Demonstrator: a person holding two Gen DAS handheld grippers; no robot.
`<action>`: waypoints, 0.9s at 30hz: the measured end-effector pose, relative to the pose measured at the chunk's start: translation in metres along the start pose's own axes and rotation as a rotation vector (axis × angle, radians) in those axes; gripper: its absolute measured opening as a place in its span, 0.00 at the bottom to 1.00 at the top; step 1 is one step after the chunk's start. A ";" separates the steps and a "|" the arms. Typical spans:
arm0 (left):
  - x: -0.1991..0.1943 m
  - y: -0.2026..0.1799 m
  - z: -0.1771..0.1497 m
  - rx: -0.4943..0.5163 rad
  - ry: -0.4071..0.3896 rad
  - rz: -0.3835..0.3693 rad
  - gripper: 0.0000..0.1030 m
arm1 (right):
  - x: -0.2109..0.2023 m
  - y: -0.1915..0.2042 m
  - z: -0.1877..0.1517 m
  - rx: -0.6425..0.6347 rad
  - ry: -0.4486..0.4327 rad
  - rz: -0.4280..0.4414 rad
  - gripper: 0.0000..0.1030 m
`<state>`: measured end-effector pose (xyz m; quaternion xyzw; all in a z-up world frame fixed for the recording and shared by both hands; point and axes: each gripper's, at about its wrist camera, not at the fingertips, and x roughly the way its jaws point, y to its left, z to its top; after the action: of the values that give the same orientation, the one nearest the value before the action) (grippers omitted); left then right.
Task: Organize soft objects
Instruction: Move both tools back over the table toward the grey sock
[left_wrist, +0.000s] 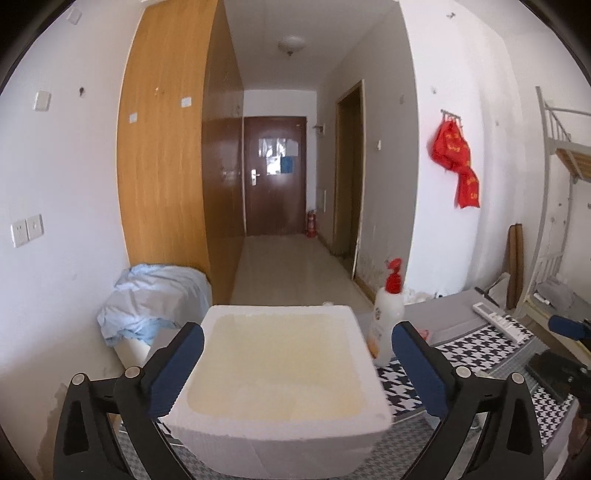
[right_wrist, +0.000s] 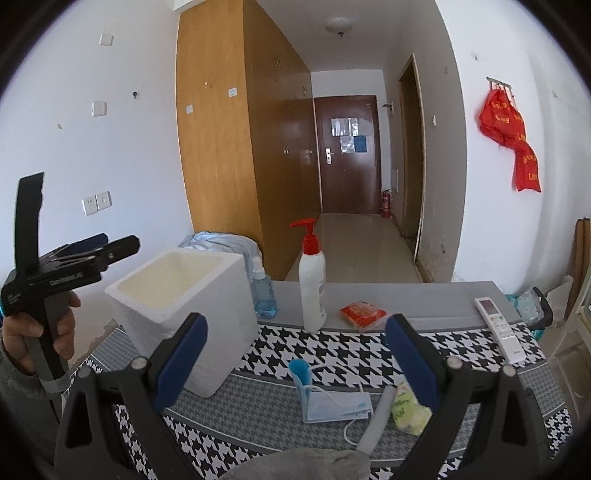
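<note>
Table (right_wrist: 388, 295) with one houndstooth cloth (right_wrist: 332, 347), black and white, grey border band; the far strip of the grey tabletop is bare. One white foam box (right_wrist: 207, 332) stands at the cloth's left end, open top, yellowish inside, nothing visible in it from the left wrist view. Left gripper (left_wrist: 295, 369) hangs just over the near side of the box, blue pads spread wide either side of the opening, nothing between them but the box interior below; a hand (right_wrist: 40, 328) grips its handle, seen in the right wrist view, with small white lettering on the black body too blurred to read. Right gripper (right_wrist: 295, 365) is also spread wide and empty, over the near part of the cloth. Beyond the box: one white pump bottle (right_wrist: 312, 288) with red pump, label unreadable; one blue clear bottle (right_wrist: 263, 291) just beside the box's far right corner. One white remote control (right_wrist: 496, 325) at the right edge. One red snack packet (right_wrist: 364, 314) on the bare grey strip, print illegible. Soft things near the right gripper: one blue face mask (right_wrist: 334, 406) folded, ear loops trailing; one green-and-white tissue pack (right_wrist: 408, 408) just right of it, partly behind the right finger; a grey cloth (right_wrist: 306, 465) at the bottom edge. Red bags (right_wrist: 511, 136) with yellow characters, unreadable, hang on wall hooks.
</note>
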<state>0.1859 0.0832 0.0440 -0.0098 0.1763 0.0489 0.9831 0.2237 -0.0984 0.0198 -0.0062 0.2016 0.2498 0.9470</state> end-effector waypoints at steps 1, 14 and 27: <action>-0.003 -0.002 0.000 0.002 -0.003 -0.005 0.99 | -0.003 0.000 0.000 0.000 -0.004 0.002 0.96; -0.034 -0.022 -0.002 0.008 -0.043 -0.064 0.99 | -0.038 -0.007 -0.002 -0.003 -0.054 -0.025 0.96; -0.057 -0.041 -0.006 0.038 -0.075 -0.118 0.99 | -0.056 -0.012 -0.009 0.004 -0.078 -0.047 0.96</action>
<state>0.1349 0.0369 0.0585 0.0003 0.1394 -0.0124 0.9902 0.1821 -0.1366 0.0322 0.0005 0.1650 0.2270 0.9598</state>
